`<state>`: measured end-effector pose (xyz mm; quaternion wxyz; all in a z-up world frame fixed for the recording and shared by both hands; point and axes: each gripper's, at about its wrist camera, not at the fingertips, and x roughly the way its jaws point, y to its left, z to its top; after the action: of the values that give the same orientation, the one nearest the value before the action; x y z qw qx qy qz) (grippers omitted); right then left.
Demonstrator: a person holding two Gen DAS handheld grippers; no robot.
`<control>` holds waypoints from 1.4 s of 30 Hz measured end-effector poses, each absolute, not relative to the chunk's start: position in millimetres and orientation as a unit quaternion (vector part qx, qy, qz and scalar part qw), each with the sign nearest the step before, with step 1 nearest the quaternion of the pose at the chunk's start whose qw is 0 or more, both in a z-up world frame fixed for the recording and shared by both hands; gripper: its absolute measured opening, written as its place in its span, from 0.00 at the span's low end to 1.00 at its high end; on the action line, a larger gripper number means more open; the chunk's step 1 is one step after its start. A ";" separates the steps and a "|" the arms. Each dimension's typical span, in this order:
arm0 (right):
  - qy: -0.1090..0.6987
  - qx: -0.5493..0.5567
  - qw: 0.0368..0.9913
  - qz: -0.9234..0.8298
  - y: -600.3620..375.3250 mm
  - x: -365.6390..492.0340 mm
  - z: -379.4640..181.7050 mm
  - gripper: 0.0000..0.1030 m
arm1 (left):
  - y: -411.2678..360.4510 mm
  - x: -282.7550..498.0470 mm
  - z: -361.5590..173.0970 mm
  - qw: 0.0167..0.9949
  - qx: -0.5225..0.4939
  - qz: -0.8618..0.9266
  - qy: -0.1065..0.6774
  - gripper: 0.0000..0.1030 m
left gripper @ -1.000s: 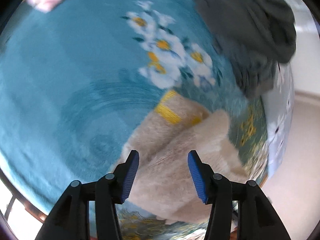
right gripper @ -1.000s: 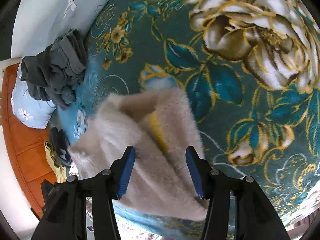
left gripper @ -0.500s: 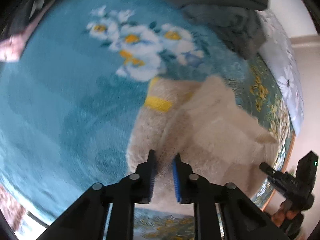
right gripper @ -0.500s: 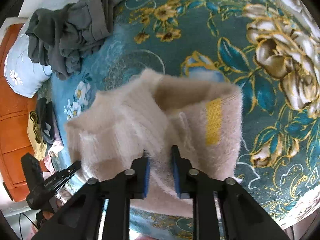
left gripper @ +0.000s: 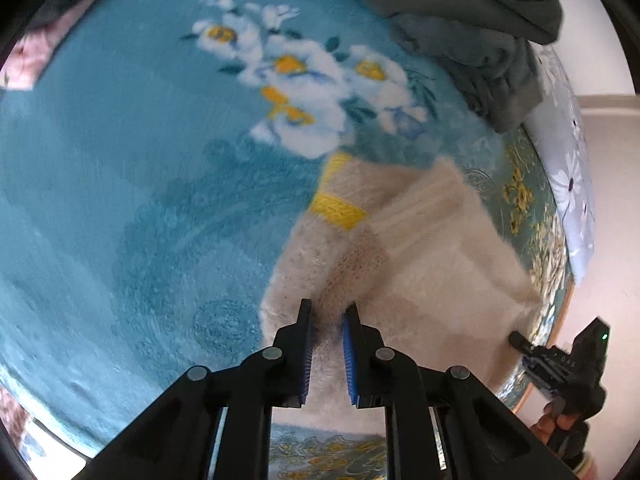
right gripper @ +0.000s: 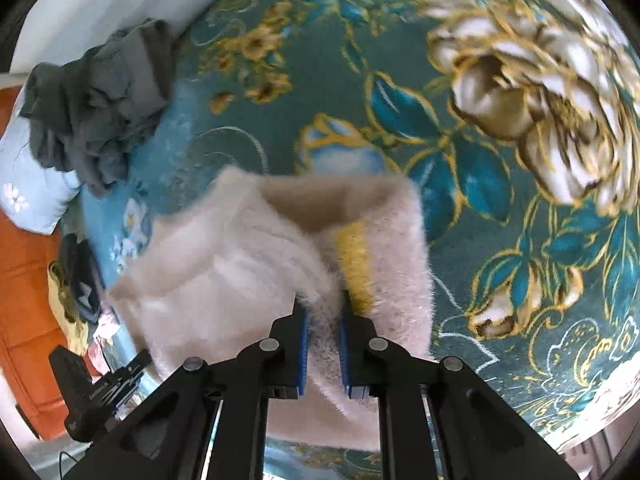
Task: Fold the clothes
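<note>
Closed now on fuzzy knit, where a second ago both tongs gaped wide above it. From the left wrist: left tongs (left gripper: 327, 316) pinched nearly together on the near edge of the beige fuzzy sweater (left gripper: 420, 264), a fold of knit caught between the blue pads; sweater lying bunched on the teal floral blanket (left gripper: 120, 160) of the bed, yellow stripe (left gripper: 338, 208) showing toward the far end, one panel already lapped over another. Beyond it a crumpled grey garment (left gripper: 460, 20), and at the lower right the other handheld tool. From the right wrist: right tongs (right gripper: 323, 312) likewise narrowed to a slim gap, fluffy fabric of the same sweater (right gripper: 224, 264) gripped between them, yellow stripe (right gripper: 356, 264) just ahead of the tips; grey garment (right gripper: 100, 100) well apart at the upper left beside a pale blue pillow (right gripper: 28, 200), further clothes (right gripper: 76, 280) heaped near the bed's edge. Judged partway through: sweater roughly doubled but loose and uneven, final fold and smoothing yet to do, grey garment and the other clothes seemingly untouched.
</note>
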<state>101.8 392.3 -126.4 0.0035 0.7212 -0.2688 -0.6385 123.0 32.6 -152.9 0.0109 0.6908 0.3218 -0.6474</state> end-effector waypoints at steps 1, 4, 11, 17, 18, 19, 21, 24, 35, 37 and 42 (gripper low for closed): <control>-0.271 0.719 0.002 -0.640 393.4 101.1 -125.8 0.13 | 29.9 122.8 -152.1 0.006 0.690 -0.644 0.331 0.17; -0.269 0.714 0.002 -0.647 397.2 98.4 -120.7 0.15 | 22.2 121.9 -143.3 -0.018 0.681 -0.646 0.344 0.18; -0.292 0.684 0.036 -0.667 414.1 113.5 -117.3 0.62 | 2.8 123.9 -136.7 -0.008 0.667 -0.663 0.341 0.57; -0.325 0.695 0.041 -0.640 415.6 129.1 -145.6 0.76 | 27.5 124.5 -161.9 -0.040 0.695 -0.642 0.321 0.70; -0.324 0.696 0.040 -0.639 416.2 130.7 -149.5 0.77 | 30.0 122.5 -168.5 -0.037 0.701 -0.641 0.310 0.70; -0.324 0.698 0.039 -0.637 416.8 132.3 -153.5 0.77 | 30.0 120.2 -174.8 -0.033 0.703 -0.642 0.304 0.73; -0.322 0.702 0.036 -0.634 418.0 135.6 -161.4 0.77 | 27.5 116.0 -183.0 -0.030 0.702 -0.640 0.313 0.75; -0.331 0.699 0.043 -0.632 419.7 130.5 -170.3 0.80 | 27.7 108.2 -192.4 -0.039 0.703 -0.634 0.321 0.77; -0.348 0.701 0.049 -0.621 407.8 122.7 -173.4 0.79 | 38.6 107.1 -202.1 -0.039 0.698 -0.614 0.367 0.67; -0.351 0.700 0.040 -0.621 406.4 124.8 -168.6 0.66 | 40.7 107.1 -194.5 -0.041 0.698 -0.619 0.357 0.54; -0.366 0.690 0.028 -0.623 402.4 130.1 -147.8 0.37 | 45.6 106.9 -168.3 -0.055 0.697 -0.634 0.331 0.31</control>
<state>130.1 402.4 -147.8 0.0279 0.6903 -0.3664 -0.6233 106.9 45.6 -168.3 -0.0550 0.6968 0.3308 -0.6341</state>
